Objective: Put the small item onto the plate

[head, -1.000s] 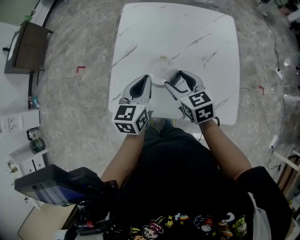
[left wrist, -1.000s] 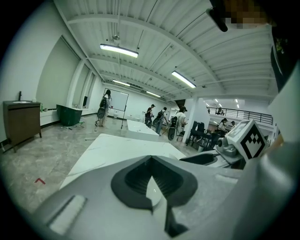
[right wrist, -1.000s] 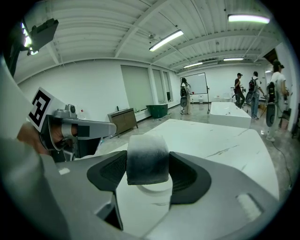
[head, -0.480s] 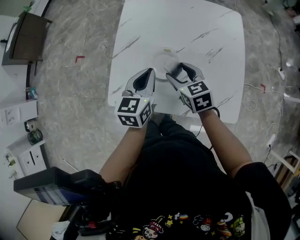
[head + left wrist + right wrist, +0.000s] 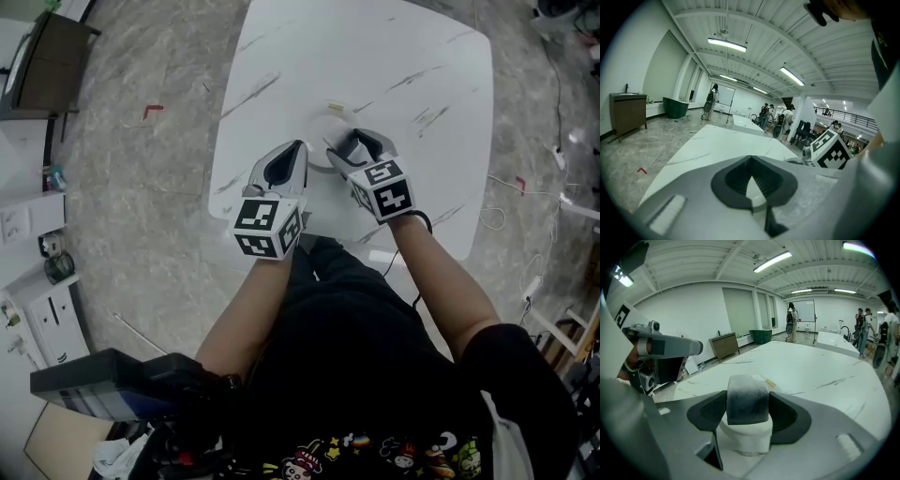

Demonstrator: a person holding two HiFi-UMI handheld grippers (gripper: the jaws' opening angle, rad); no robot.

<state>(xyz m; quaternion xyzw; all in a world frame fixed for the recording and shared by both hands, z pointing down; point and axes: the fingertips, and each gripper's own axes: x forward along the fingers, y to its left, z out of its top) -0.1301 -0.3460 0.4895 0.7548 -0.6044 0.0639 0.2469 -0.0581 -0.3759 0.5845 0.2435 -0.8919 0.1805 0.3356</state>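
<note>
My right gripper [image 5: 354,146] is shut on the small item [image 5: 746,399], a grey-and-white block held between its dark pads. It hovers over the small round plate [image 5: 321,127] near the table's middle. In the right gripper view the plate's white rim [image 5: 746,440] shows just under the item. I cannot tell whether the item touches the plate. My left gripper [image 5: 297,150] sits just left of the plate with its jaws together and nothing in them. In the left gripper view its tips [image 5: 751,159] meet above the white tabletop.
The white marble-patterned table [image 5: 394,56] stands on a grey stone floor. A small yellow tag [image 5: 335,110] lies just beyond the plate. A dark cabinet [image 5: 33,56] is far left, and cables [image 5: 506,187] trail on the floor at the right.
My right gripper has moved a little forward and left with the item, now over the plate. The left gripper has barely shifted.
</note>
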